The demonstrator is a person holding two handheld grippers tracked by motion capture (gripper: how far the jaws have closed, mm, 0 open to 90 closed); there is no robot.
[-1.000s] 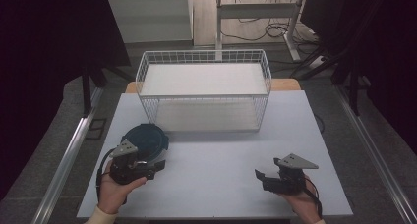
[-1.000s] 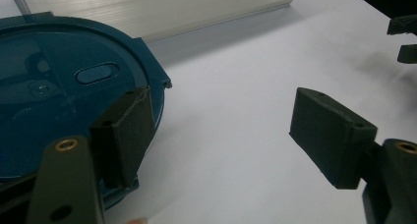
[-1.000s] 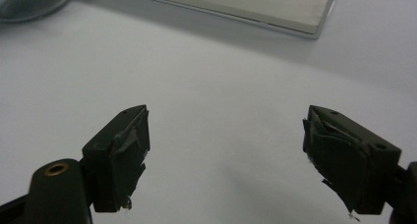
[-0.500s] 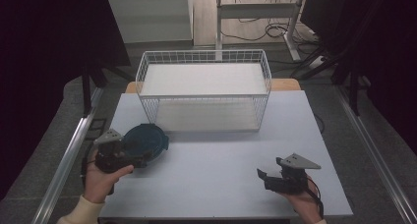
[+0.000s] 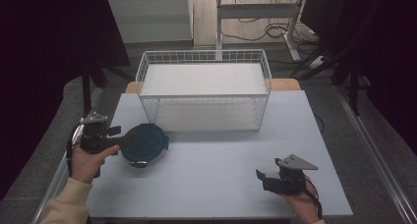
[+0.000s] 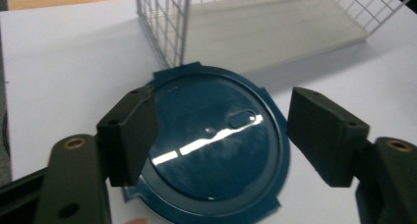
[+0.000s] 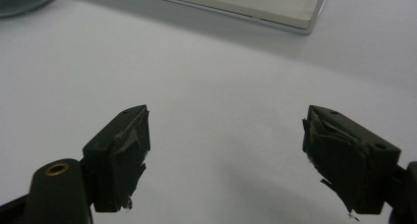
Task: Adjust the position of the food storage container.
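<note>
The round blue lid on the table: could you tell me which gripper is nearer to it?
Left. The left gripper hovers at the blue lid; the right gripper rests far across the table.

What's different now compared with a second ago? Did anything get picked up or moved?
The left gripper swung out from the near side of the dark blue round lid to the table's left edge and now points across at it, its jaws just closing a little but not gripping. The lid, wire basket and right gripper stayed put.
</note>
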